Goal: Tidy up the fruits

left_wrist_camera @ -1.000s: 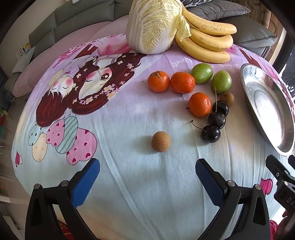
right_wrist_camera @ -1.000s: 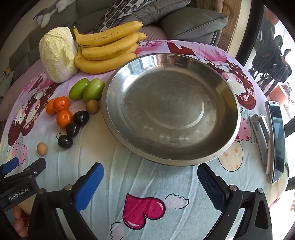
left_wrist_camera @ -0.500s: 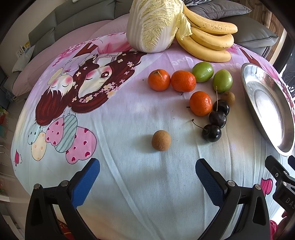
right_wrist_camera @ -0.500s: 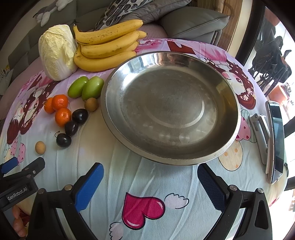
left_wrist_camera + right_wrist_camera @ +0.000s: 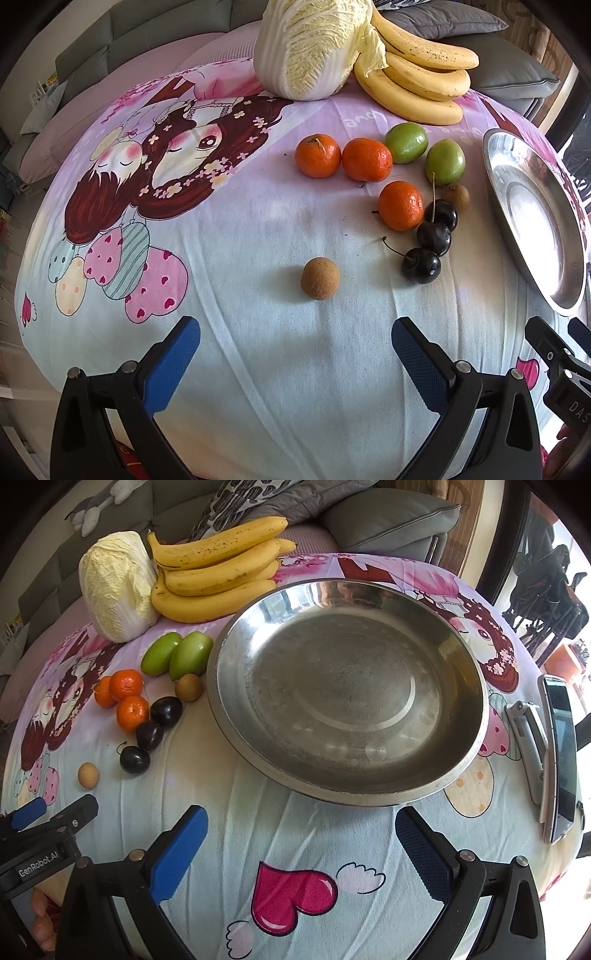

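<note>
Left wrist view: a small round brown longan (image 5: 320, 278) lies alone on the cartoon-printed cloth of the table (image 5: 236, 229), straight ahead of the left tool (image 5: 295, 354), whose blue-padded fingers stand wide apart and hold nothing. Bare cloth lies all around the longan. Farther off sit three mandarins (image 5: 365, 159), two green fruits (image 5: 445, 161), three dark cherries (image 5: 421, 265) and a second longan (image 5: 456, 196); bananas (image 5: 421, 86) and a napa cabbage (image 5: 314, 44) lie at the far edge. The steel basin (image 5: 532, 221) sits to the right.

Right wrist view: the empty steel basin (image 5: 347, 705) fills the middle, its near rim just ahead of the right tool (image 5: 301, 843), also spread wide and empty. Fruits cluster left of it. A phone (image 5: 559, 753) lies near the table's right edge. The left tool (image 5: 40, 830) shows at lower left.
</note>
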Demonstrator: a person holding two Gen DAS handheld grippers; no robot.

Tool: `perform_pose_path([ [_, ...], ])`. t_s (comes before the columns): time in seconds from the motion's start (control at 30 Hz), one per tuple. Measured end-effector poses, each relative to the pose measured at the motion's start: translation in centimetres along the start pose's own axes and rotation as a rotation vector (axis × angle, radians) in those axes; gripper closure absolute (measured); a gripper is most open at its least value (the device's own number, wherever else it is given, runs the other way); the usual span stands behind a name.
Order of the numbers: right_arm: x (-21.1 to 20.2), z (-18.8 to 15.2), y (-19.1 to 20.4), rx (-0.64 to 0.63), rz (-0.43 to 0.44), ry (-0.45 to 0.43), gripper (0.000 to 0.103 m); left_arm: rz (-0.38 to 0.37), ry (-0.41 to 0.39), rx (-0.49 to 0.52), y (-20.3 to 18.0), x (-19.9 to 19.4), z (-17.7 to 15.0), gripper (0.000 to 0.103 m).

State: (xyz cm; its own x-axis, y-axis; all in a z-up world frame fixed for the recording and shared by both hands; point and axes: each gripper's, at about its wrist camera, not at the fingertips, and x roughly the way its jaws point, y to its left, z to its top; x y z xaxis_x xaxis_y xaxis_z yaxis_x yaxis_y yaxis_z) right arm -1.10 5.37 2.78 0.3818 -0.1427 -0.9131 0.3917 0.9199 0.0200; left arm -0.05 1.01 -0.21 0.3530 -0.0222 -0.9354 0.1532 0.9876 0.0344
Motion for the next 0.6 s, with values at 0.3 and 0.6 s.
perform_pose_path([
  [0.3,1.4,-0.1,-0.8,0.048,0.071,0.088,0.000,-0.139,0.007,-0.056,0.8,0.3,1.1,0.000],
  [0.6,2.2,0.4,-0.9,0.039,0.140,0.141,0.000,-0.183,0.065,-0.028,0.9,1.3,2.9,0.000],
])
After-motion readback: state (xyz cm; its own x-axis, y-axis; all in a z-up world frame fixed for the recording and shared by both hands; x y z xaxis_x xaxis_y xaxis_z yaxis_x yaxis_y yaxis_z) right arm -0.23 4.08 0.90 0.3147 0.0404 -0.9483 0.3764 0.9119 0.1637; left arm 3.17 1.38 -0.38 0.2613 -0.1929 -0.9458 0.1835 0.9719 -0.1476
